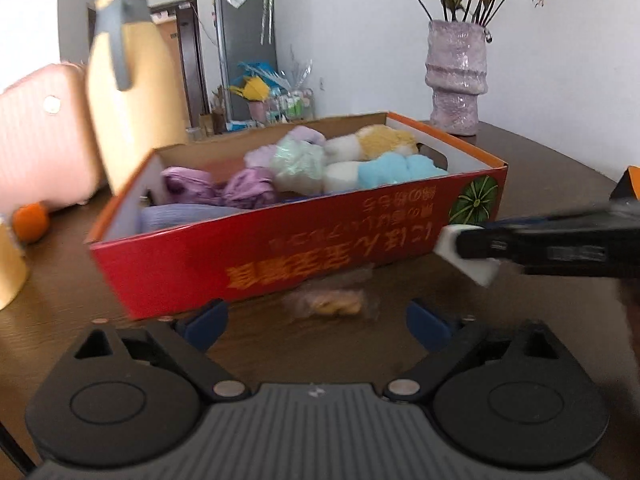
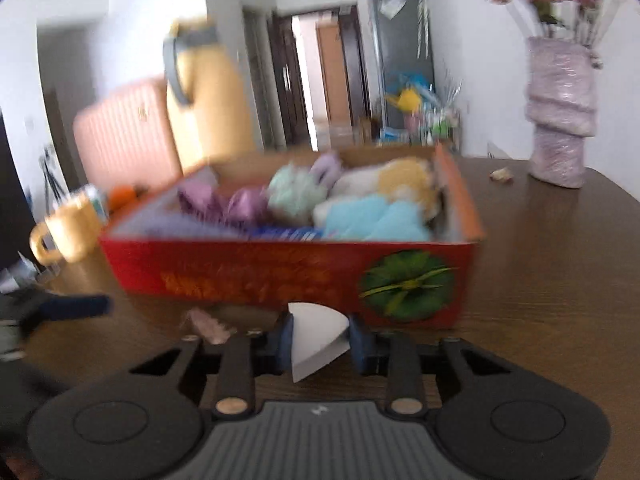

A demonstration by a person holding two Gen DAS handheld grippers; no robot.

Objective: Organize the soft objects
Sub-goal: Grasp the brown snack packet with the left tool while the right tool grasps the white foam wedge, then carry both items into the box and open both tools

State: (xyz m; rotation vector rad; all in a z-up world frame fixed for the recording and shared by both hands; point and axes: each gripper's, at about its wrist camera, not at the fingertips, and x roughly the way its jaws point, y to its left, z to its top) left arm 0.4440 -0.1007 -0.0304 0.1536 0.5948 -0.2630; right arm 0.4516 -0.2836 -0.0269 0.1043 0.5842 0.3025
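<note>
A red cardboard box [image 1: 280,252] stands on the dark wooden table and holds several soft things: a blue plush [image 1: 396,170], a mint-green puff [image 1: 298,164], purple cloth [image 1: 248,188] and a yellow-and-white plush [image 1: 384,140]. My left gripper [image 1: 318,322] is open in front of the box's near wall. A small yellowish wrapped packet [image 1: 328,304] lies on the table just beyond its fingertips. My right gripper [image 2: 322,338] is shut on a white wedge-shaped sponge [image 2: 316,344], low by the box [image 2: 260,276]. It enters the left wrist view from the right as the right gripper [image 1: 472,248].
A lilac vase [image 1: 456,76] with dried flowers stands at the table's far right, a small wrapped piece [image 2: 502,175] near it. Left of the box are a yellow jug [image 1: 132,92], an orange [image 1: 30,220] and a yellow mug [image 2: 68,228]. A pink suitcase [image 1: 40,140] stands behind.
</note>
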